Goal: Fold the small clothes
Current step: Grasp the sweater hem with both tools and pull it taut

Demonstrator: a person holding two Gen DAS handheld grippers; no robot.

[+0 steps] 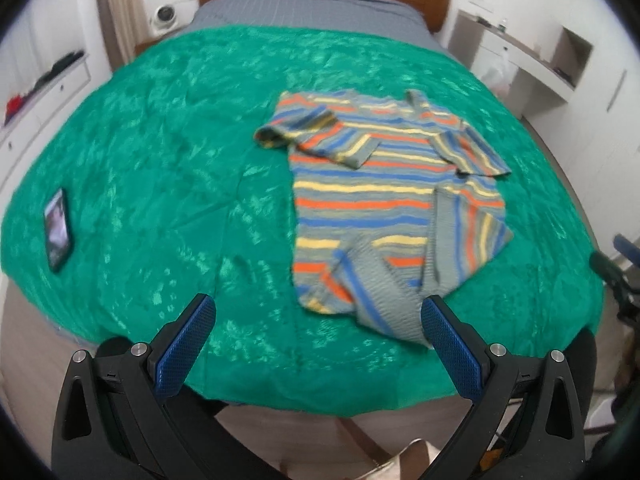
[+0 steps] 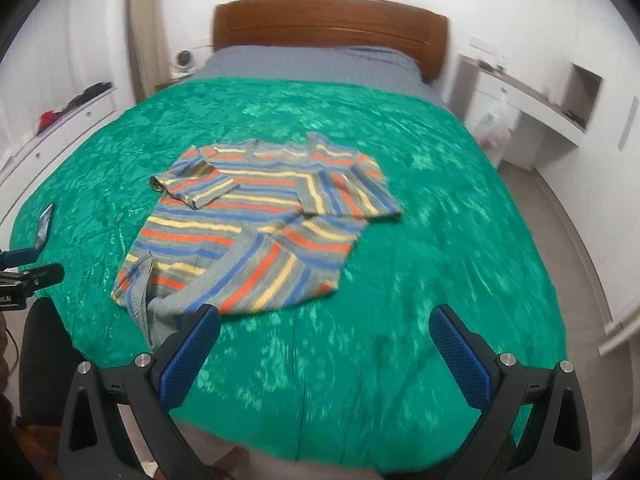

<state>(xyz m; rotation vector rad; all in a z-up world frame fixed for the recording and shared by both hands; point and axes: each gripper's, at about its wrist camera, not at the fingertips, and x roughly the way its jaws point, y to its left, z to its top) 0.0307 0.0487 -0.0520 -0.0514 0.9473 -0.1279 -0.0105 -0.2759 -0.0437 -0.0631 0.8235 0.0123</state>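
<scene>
Knitwear, soft, light and floppy, the striped sweater (image 1: 384,196) lies on the green bedspread (image 1: 160,152) just beyond both grippers' wide, empty jaws; its rumpled grey hem (image 2: 168,304), nearest them, looks the natural hold.

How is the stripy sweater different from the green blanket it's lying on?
The striped sweater has bands of orange, yellow, blue and grey; the green blanket is one shiny colour. The sweater is small and covers only a patch, while the blanket spreads over most of the bed. The sweater's sleeves are folded in and its hem is rumpled; the blanket lies spread out. Both are soft cloth.
</scene>
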